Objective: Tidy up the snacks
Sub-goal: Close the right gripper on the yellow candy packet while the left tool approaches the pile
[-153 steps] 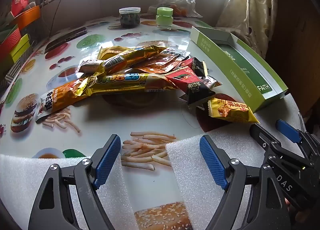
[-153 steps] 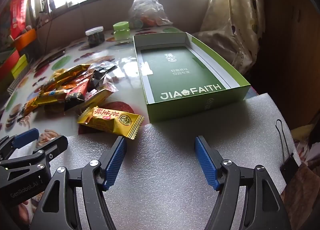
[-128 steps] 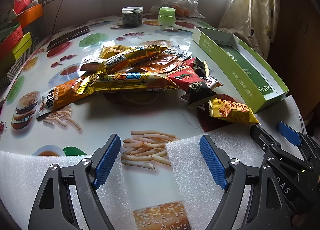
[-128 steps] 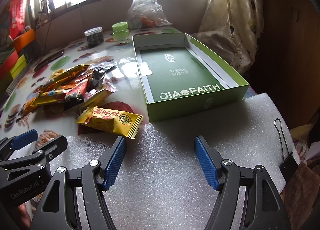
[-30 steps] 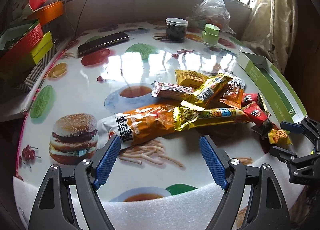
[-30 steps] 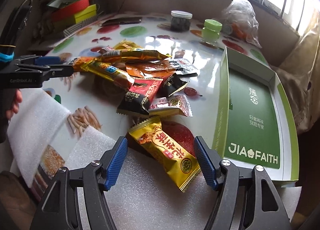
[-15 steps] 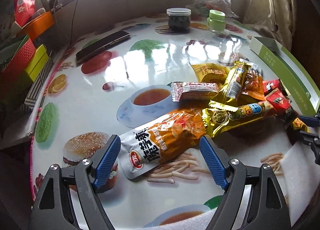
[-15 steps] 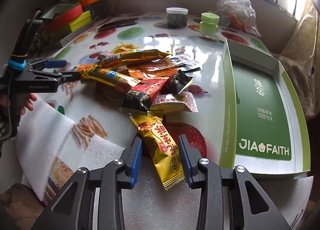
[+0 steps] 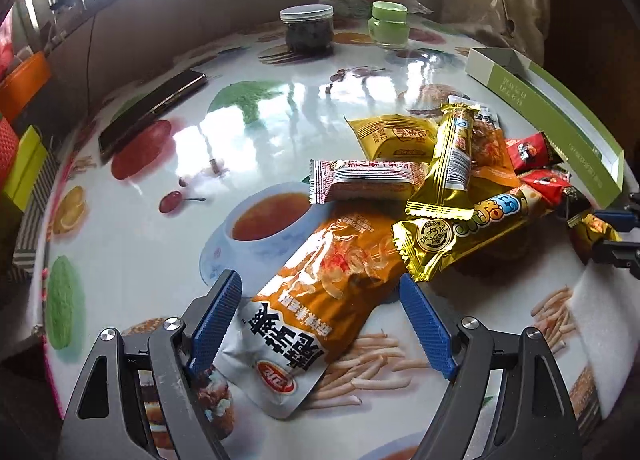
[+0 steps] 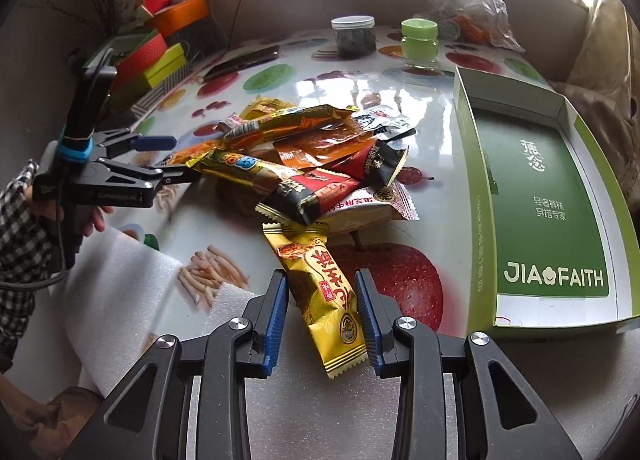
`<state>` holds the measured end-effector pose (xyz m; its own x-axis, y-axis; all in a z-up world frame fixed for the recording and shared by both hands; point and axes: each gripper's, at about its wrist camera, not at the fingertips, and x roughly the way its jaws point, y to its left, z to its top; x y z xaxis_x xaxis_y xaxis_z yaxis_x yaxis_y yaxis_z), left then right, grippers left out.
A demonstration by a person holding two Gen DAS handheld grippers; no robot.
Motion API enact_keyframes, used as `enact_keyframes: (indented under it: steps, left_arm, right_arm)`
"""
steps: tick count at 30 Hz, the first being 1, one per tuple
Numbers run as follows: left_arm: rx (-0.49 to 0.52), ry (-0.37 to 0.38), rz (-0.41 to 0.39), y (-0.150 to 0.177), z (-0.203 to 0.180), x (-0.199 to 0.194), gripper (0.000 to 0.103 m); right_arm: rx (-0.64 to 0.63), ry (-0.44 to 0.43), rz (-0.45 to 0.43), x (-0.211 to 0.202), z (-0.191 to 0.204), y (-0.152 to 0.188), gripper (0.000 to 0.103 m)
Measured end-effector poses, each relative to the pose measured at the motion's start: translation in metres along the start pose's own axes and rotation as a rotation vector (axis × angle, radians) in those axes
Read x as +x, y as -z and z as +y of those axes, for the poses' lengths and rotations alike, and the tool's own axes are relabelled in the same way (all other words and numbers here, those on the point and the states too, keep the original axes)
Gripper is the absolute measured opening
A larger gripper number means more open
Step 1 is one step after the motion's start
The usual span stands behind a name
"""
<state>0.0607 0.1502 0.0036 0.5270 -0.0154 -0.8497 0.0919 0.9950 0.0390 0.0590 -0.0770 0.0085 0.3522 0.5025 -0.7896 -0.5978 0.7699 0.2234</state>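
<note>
Right gripper [image 10: 321, 314] pinches yellow snack packet [image 10: 323, 298] across its width, blue pads touching both edges; packet lies half on foam sheet [image 10: 320, 400], just left of green box [image 10: 540, 196]. Left gripper [image 9: 320, 324] spread wide, straddling near end of orange chip bag [image 9: 316, 300] without touching it.

the left wrist view sits low and close over the glossy food-printed table [image 9: 280, 108], looking along its jaws toward the far window wall, with the long orange crinkled snack bag [image 9: 320, 300] right under the lens. the right wrist view looks from the table's near edge, facing the same wall, close above a yellow foil snack bar [image 10: 324, 292]. both share the snack pile, the open green cardboard box [image 10: 472, 196] and the dark-filled clear jar [image 9: 308, 30].
</note>
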Motion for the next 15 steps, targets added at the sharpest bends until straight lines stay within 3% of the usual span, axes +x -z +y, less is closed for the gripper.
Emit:
enact_keyframes:
  steps: [5, 7, 9, 13, 15]
  left_arm:
    - [0.010, 0.020, -0.015, 0.002, -0.003, 0.000, 0.082]
    - [0.016, 0.031, -0.019, 0.004, -0.004, -0.001, 0.077]
    - [0.025, 0.040, -0.025, 0.004, -0.007, -0.004, 0.061]
    - [0.032, 0.044, -0.023, 0.003, -0.010, -0.006, 0.054]
    - [0.032, 0.033, -0.028, 0.003, -0.013, -0.008, 0.042]
  right_arm:
    - [0.018, -0.018, -0.007, 0.000, 0.001, 0.001, 0.033]
    - [0.024, -0.023, -0.009, 0.000, 0.000, 0.001, 0.033]
    - [0.033, -0.026, -0.011, 0.001, 0.000, 0.000, 0.033]
    - [0.045, -0.029, -0.020, -0.001, 0.000, 0.001, 0.033]
    - [0.047, -0.030, -0.023, -0.002, 0.000, 0.001, 0.032]
